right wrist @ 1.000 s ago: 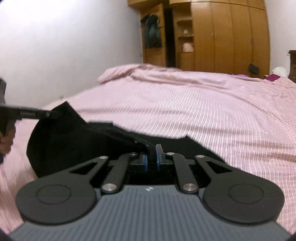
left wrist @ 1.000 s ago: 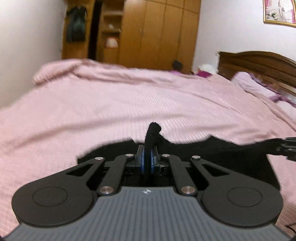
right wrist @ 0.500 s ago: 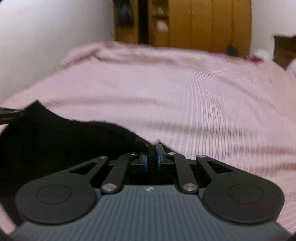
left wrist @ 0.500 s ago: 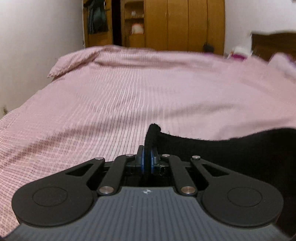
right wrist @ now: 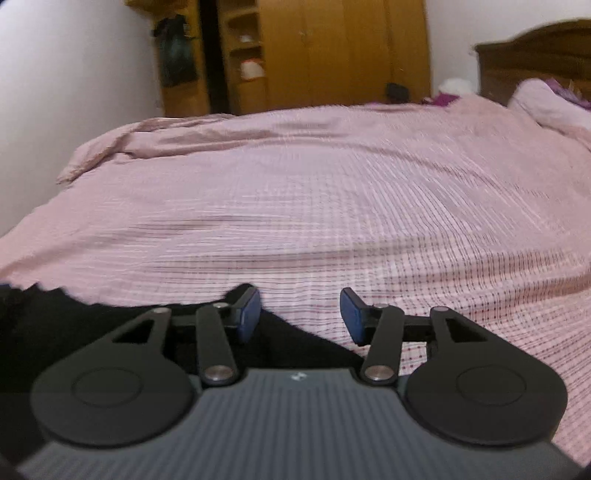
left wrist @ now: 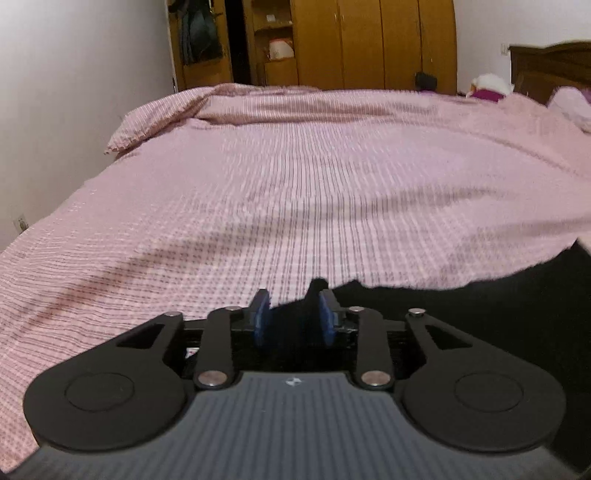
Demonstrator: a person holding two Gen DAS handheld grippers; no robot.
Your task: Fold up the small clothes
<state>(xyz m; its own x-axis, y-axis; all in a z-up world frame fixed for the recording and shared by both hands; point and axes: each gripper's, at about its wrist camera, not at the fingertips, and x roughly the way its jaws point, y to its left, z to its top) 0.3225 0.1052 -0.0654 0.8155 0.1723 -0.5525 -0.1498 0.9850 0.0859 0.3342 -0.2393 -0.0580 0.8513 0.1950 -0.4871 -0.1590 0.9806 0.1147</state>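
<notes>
A small black garment [left wrist: 480,306] lies on the pink checked bedspread [left wrist: 295,184], spreading right from my left gripper [left wrist: 293,314]. That gripper's jaws are opening. A corner of the black cloth sits loose between the blue pads [left wrist: 260,319], which do not press on it. In the right wrist view the same black garment [right wrist: 74,332] fills the lower left and runs under the left finger. My right gripper [right wrist: 300,314] is opening too, its pads [right wrist: 352,317] wide apart. Its right pad is over bare bedspread. The grippers' bodies hide the cloth's near edge.
The bed stretches far ahead. A wooden wardrobe [left wrist: 369,44] with dark clothes hanging [left wrist: 199,33] stands beyond it. A dark headboard [left wrist: 546,70], a pillow [left wrist: 569,107] and a plush toy [left wrist: 487,86] are at the right. A white wall [left wrist: 74,92] runs along the left.
Both grippers came down toward the bed with the black garment pinched, then their jaws parted and let the cloth go. The garment now rests on the bedspread.
</notes>
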